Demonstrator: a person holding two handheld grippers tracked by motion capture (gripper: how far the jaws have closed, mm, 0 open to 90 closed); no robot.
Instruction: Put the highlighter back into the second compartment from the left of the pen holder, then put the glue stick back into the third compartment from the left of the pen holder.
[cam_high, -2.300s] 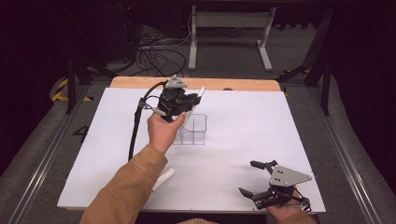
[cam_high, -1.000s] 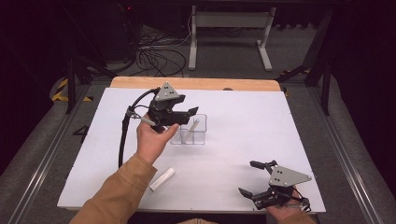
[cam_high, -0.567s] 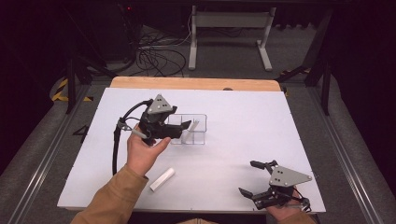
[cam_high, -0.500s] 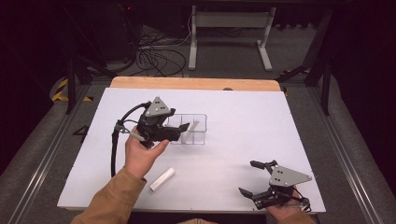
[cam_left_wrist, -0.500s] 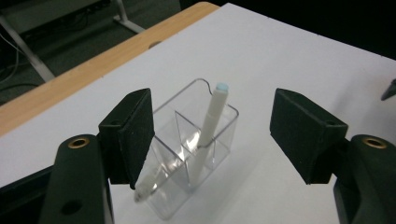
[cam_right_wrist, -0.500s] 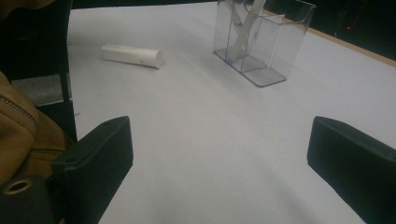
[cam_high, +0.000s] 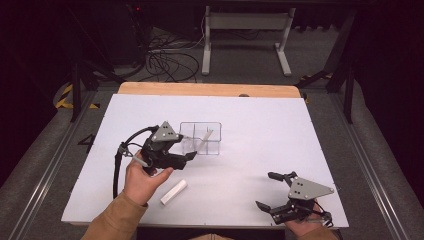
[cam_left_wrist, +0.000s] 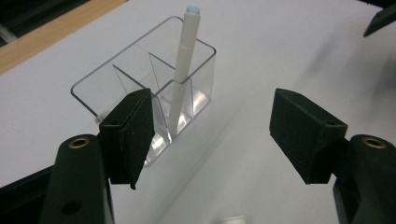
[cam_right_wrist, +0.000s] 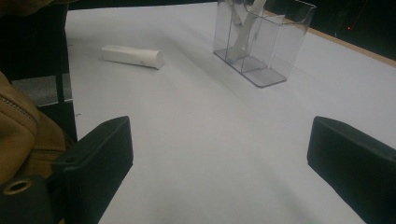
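Observation:
A clear divided box (cam_high: 200, 137) stands at the middle of the white table (cam_high: 260, 130). A white pen (cam_high: 205, 139) leans upright in one of its compartments. My left gripper (cam_high: 187, 151) hovers just left of the box, open and holding nothing. In the left gripper view the box (cam_left_wrist: 135, 77) and pen (cam_left_wrist: 182, 70) rise beyond the open jaws (cam_left_wrist: 219, 135). A short white cylinder (cam_high: 173, 192) lies on the table near the left hand. My right gripper (cam_high: 267, 191) rests open near the front right edge; in its own view the gripper (cam_right_wrist: 224, 163) holds nothing.
The right gripper view shows the cylinder (cam_right_wrist: 133, 56) lying at far left, the box (cam_right_wrist: 261, 37) beyond, and a tan sleeve (cam_right_wrist: 23, 135) at the left edge. A wooden strip (cam_high: 210, 89) borders the table's far side. Cables and a stand sit on the floor behind.
My left gripper has drawn back and down from above the box toward the near left. The pen stays in the box. The right gripper has not moved.

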